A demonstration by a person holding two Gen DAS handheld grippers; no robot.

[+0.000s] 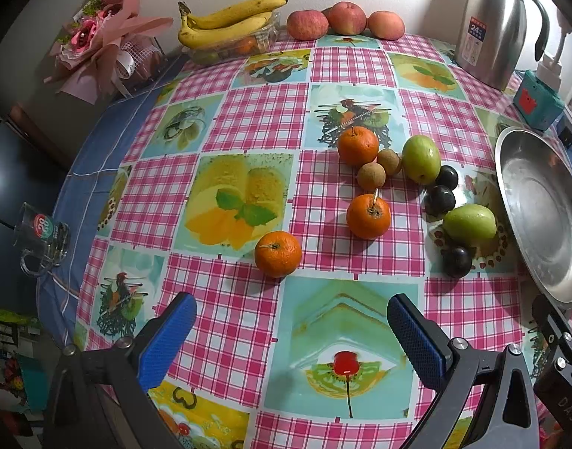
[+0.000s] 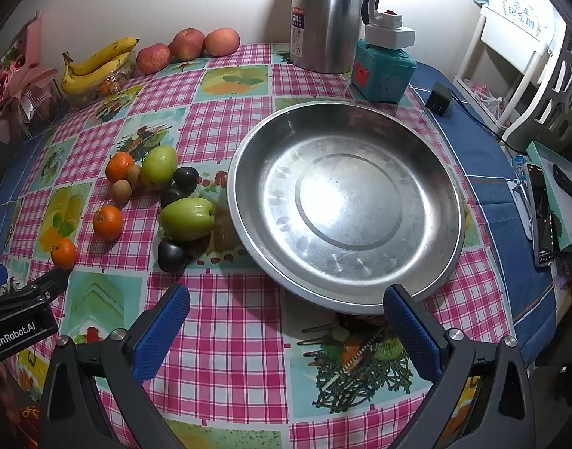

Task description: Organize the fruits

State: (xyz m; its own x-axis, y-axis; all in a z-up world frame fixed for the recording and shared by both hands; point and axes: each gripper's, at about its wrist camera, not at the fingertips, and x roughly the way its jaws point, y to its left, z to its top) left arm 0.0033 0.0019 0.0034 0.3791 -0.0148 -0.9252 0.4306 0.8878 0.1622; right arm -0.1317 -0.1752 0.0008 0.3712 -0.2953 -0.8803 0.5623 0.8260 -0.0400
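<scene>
Tools [image 1: 291,316] [image 2: 286,307] both wide open, empty | fruit just beside pan [image 2: 454,202] rim

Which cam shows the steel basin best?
Right wrist. The steel basin sits whole and centred there, its inside bare, just beyond the open right claw. The left wrist view catches only part of it, cut off at the right edge beside the fruit.

My left claw [image 1: 291,312] hangs over the worktop [image 1: 226,299] with its two blue fingers [image 1: 166,340] spread wide and nothing between them, and my right claw [image 2: 286,305] beside it is equally wide and empty.
</scene>
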